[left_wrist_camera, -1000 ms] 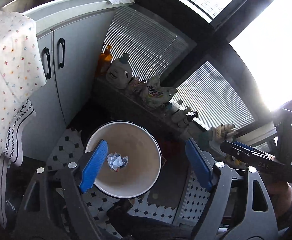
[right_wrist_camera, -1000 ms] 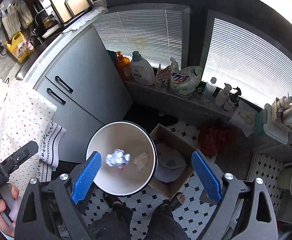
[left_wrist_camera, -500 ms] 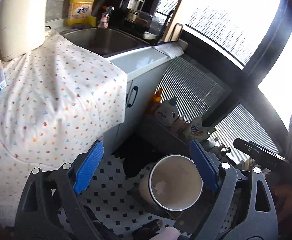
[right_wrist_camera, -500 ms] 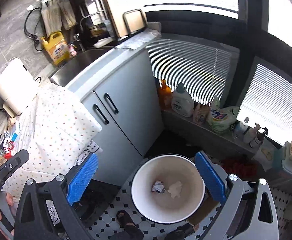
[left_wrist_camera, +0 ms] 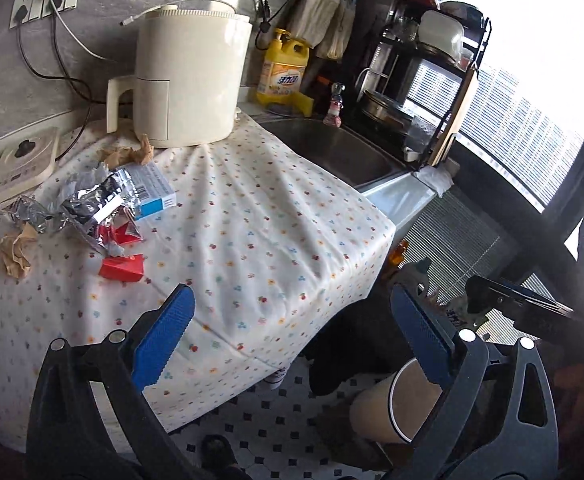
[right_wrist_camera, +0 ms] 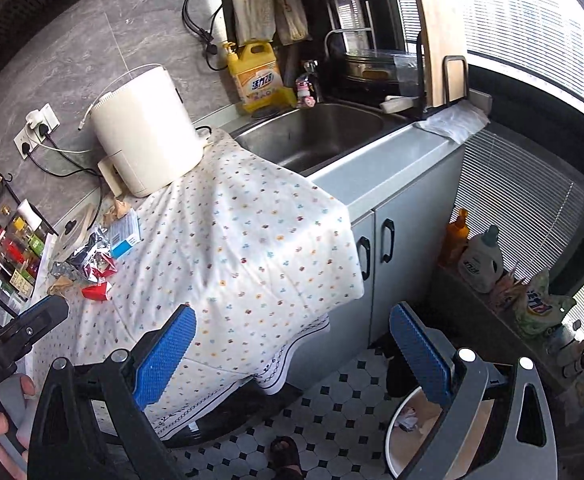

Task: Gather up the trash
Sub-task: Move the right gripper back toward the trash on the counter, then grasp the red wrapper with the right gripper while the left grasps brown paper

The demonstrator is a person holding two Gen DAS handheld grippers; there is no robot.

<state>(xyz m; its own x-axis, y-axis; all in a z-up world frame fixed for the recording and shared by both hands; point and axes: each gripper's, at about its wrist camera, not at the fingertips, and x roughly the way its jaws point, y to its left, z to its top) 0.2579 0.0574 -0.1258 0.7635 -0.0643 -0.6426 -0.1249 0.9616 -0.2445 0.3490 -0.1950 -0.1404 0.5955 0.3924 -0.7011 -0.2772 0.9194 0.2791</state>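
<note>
A dotted tablecloth (left_wrist_camera: 251, 220) covers the counter — foil wrappers (left_wrist_camera: 87, 204) and red scraps (left_wrist_camera: 121, 268) lie near its back-left. Left gripper (left_wrist_camera: 292, 340) and right gripper (right_wrist_camera: 292, 344) gape, holding nothing; trash bin (right_wrist_camera: 396, 436) stands on the floor.

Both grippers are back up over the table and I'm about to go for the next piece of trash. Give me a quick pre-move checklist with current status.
1. Left gripper open and holding nothing: ok.
2. Right gripper open and holding nothing: ok.
3. Trash left on the tablecloth: ok, red wrapper, silver foil bag, blue-white box, brown paper wads.
4. Nearest target unobstructed: ok, red wrapper lies apart, nearest the left gripper.
5. Bin upright on the floor, open: ok.
6. Bin capacity: cannot tell, mostly hidden behind the right gripper's finger.
</note>
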